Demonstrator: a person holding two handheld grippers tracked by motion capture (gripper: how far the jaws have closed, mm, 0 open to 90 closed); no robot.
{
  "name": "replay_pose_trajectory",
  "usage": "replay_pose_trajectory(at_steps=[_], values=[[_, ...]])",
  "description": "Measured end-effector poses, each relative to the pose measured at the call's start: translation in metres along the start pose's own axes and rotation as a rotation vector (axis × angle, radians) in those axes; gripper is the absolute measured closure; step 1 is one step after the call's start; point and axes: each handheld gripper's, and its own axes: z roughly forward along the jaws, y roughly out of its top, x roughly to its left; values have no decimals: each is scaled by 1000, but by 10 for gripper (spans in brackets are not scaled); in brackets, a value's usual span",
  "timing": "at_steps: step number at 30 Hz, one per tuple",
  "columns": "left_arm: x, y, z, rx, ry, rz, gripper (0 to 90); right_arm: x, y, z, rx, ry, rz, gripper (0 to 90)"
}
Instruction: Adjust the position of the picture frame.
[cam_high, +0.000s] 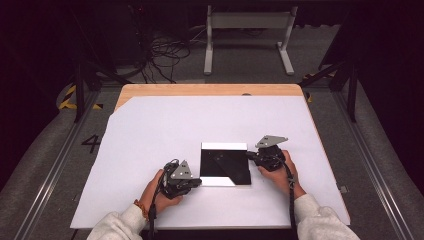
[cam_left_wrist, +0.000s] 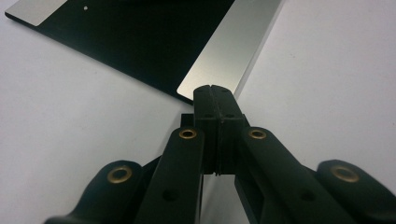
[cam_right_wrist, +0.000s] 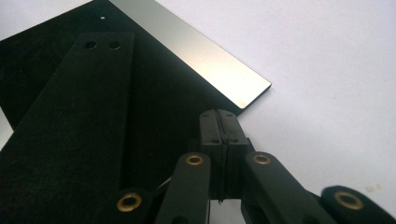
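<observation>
White sheet (cam_high: 150, 130) on table | left gripper (cam_high: 195, 183) clenched empty at plate's (cam_high: 225, 162) near-left corner | right gripper (cam_high: 251, 156) clenched empty at its right edge | plate mid-sheet: likely stiff, thin, slick, flat; take by an overhanging edge.

A black square plate (cam_high: 225, 163) with silvery edge strips lay on the white worktop (cam_high: 165, 130), the left gripper (cam_high: 196, 183) and right gripper (cam_high: 251, 156) at opposite corners.
</observation>
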Motion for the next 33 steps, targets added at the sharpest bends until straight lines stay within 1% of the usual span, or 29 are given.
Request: replay_pose_trajectory(at_steps=[4,6,7,8,9,11,12,13,14,15,16,17,18,19,20,21,23,24,25,26,27,28,29,30,31,33], values=[[1,0,0,4,-1,11,896,0,0,0,0,-3,-2,900],[1,1,-1,6,10,17,878,2,1,-1,10,-10,-21,900],[1,1,-2,4,9,21,865,3,1,-2,11,-8,-28,900],[1,2,-4,5,18,32,865,3,1,-3,9,-6,-31,900],[1,1,-7,4,28,37,864,4,1,-5,6,-6,-37,900],[1,0,-13,-17,36,33,859,4,1,-12,0,3,-45,900],[2,-1,-17,-23,50,32,856,5,1,-15,-3,6,-49,900],[5,-3,-25,-41,60,20,837,6,-2,-21,-3,13,-61,900],[5,-3,-25,-41,60,20,831,6,-2,-21,-3,13,-61,900],[6,-4,-28,-47,66,16,815,6,-5,-29,-8,21,-66,900],[7,-5,-31,-52,76,16,815,6,-5,-29,-8,21,-66,900],[7,-6,-33,-56,84,16,811,5,-5,-33,-12,18,-65,900],[7,-7,-37,-53,104,33,790,4,-6,-36,-17,19,-64,900],[8,-8,-39,-60,113,35,765,3,-6,-40,-28,22,-57,900],[9,-9,-42,-71,116,27,730,2,-7,-43,-32,22,-56,900],[10,-11,-44,-77,115,25,708,3,-10,-48,-27,18,-67,900],[13,-14,-46,-83,124,18,695,3,-13,-50,-26,22,-72,900],[14,-16,-48,-83,134,23,648,4,-16,-52,-21,25,-74,900],[15,-18,-49,-87,135,29,624,4,-19,-54,-11,30,-80,900],[16,-20,-50,-96,144,37,623,5,-22,-56,-8,34,-81,900],[17,-22,-51,-96,150,37,612,5,-25,-58,-1,35,-83,900],[19,-26,-52,-103,141,17,596,6,-28,-59,4,40,-82,900],[19,-28,-52,-98,148,11,591,6,-31,-62,5,47,-79,900],[19,-30,-53,-93,176,-1,580,7,-34,-63,9,58,-75,900],[19,-31,-54,-100,190,-11,547,8,-37,-64,17,74,-73,900],[18,-35,-56,-109,198,-40,487,9,-40,-66,23,97,-78,900]])
